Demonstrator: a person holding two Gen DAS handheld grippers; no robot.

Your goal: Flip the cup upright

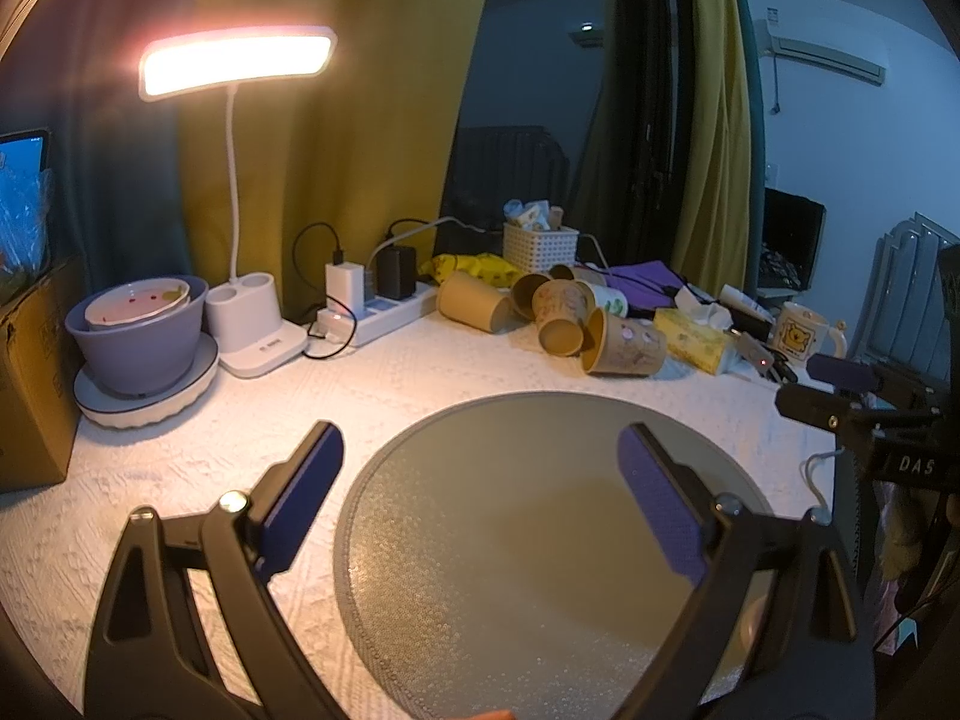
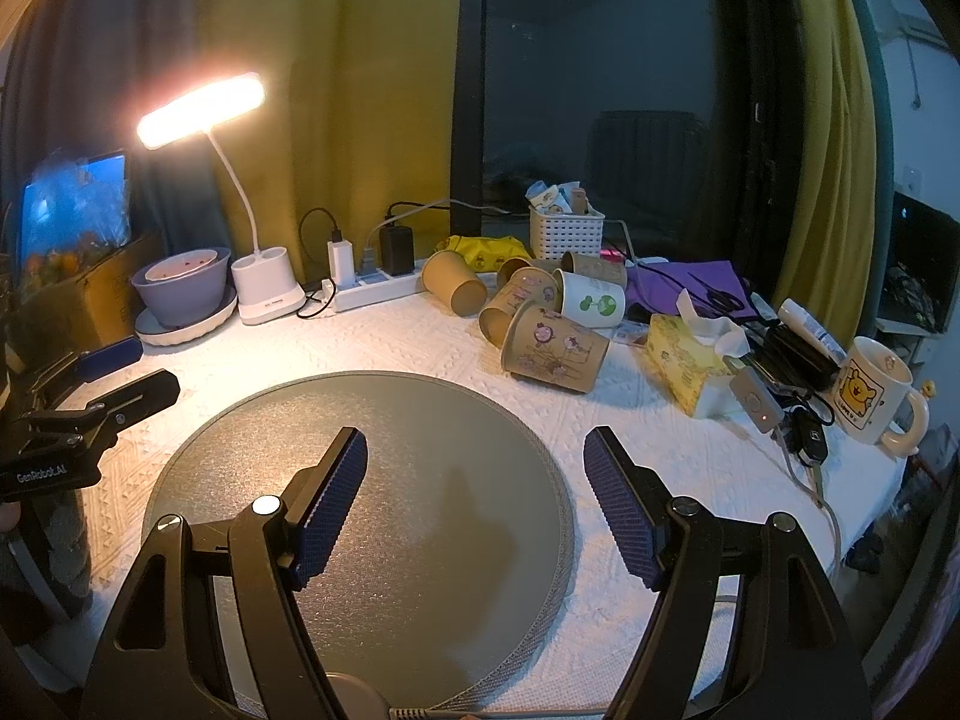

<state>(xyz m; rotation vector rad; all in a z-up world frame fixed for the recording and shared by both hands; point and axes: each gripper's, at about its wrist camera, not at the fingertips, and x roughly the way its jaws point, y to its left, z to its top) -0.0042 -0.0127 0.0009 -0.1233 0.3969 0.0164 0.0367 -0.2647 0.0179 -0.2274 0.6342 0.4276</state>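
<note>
I hold my left claw (image 1: pixel 480 468) and right claw (image 2: pixel 474 468) spread wide and empty above the round grey mat (image 2: pixel 408 420). The cup (image 2: pixel 555 348), brown paper with cartoon prints, lies on its side on the bench (image 2: pixel 456 336) beyond the mat, among other tipped cups.

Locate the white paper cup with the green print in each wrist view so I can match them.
Left wrist: the white cup lies on its side right of centre, mostly hidden behind the brown cups.
Right wrist: the same cup lies on its side right of centre, mouth facing left, behind the nearest brown cup.
Shared landmark: the white basket just behind the cups.
</note>
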